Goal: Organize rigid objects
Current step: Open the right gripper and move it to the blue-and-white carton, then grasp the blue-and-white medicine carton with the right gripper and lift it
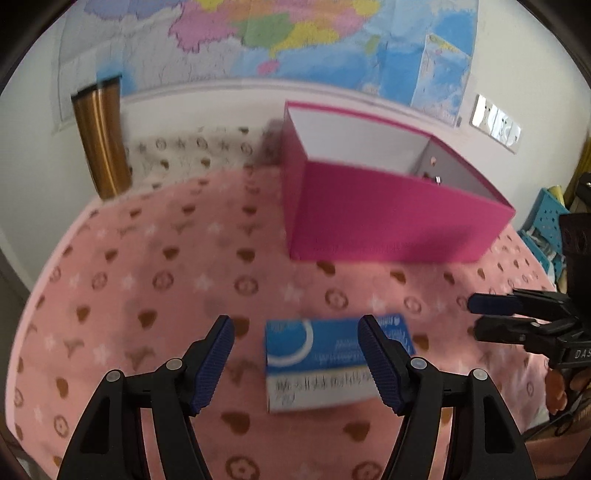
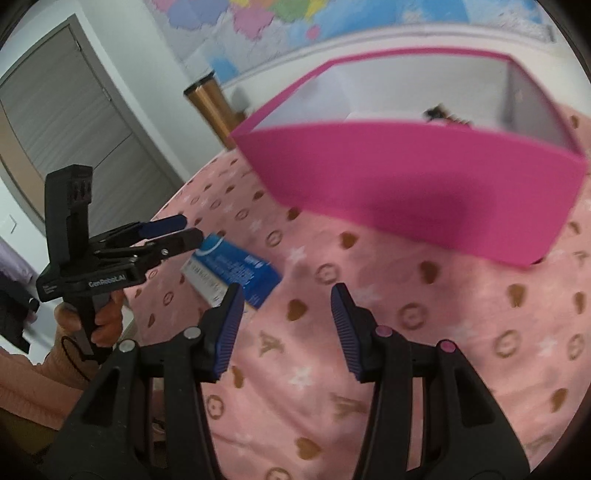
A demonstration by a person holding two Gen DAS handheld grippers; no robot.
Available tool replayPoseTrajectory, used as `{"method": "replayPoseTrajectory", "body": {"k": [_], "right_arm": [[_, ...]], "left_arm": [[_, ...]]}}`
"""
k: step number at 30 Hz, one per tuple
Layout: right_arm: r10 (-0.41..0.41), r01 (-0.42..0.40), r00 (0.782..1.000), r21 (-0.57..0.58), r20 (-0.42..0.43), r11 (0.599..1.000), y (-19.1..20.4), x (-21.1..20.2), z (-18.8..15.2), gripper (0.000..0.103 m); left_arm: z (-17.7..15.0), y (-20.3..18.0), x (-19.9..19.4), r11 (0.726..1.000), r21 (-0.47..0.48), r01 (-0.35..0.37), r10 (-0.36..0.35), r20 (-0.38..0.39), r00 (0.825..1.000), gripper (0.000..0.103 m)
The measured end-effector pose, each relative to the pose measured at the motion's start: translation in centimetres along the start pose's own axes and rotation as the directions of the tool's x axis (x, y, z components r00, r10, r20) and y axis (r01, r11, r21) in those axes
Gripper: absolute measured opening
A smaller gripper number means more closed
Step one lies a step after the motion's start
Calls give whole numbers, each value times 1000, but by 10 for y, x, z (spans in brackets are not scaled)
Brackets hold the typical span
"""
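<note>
A blue-and-white carton [image 1: 321, 365] lies flat on the pink patterned blanket [image 1: 147, 280]. My left gripper [image 1: 295, 328] stands open over it; the carton sits in the gap, nearer the right-hand finger [image 1: 380, 365], and the left pad is clear of it. An open magenta box [image 1: 388, 214] with a white inside stands behind, with small dark items [image 2: 443, 114] in it. My right gripper [image 2: 287, 295] is open over bare blanket, with nothing between its fingers. The carton [image 2: 236, 273] lies just left of it, under the left gripper [image 2: 192, 229]. The right gripper [image 1: 474, 315] shows at the right edge.
A copper-coloured tumbler [image 1: 99, 140] stands at the back left by the wall. A map [image 1: 295, 33] hangs above. A blue perforated basket [image 1: 546, 218] sits off the blanket's right edge. A grey door [image 2: 85, 133] is to the left. A hand [image 2: 107, 321] holds the left gripper's handle.
</note>
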State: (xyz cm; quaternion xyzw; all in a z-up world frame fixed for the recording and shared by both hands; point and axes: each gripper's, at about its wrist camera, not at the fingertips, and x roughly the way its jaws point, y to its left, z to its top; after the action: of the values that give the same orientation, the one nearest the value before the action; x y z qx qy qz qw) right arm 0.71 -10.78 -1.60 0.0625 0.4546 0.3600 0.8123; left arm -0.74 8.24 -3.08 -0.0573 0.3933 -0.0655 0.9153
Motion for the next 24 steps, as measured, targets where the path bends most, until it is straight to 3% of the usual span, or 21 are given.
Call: {"method": "replayPoseTrajectory", "body": {"k": [6, 12, 24], "right_arm": [[33, -34, 998, -10, -48, 999, 12, 26, -3, 51], [52, -51, 996, 11, -70, 999, 11, 40, -3, 51], [28, -26, 998, 49, -56, 998, -2, 36, -5, 51]], "left_arm": [[-16, -1, 7, 1000, 20, 18, -17, -61, 998, 70], [-20, 2, 8, 996, 8, 92, -91, -77, 993, 70], [-23, -30, 12, 977, 50, 209, -202, -111, 973, 68]]}}
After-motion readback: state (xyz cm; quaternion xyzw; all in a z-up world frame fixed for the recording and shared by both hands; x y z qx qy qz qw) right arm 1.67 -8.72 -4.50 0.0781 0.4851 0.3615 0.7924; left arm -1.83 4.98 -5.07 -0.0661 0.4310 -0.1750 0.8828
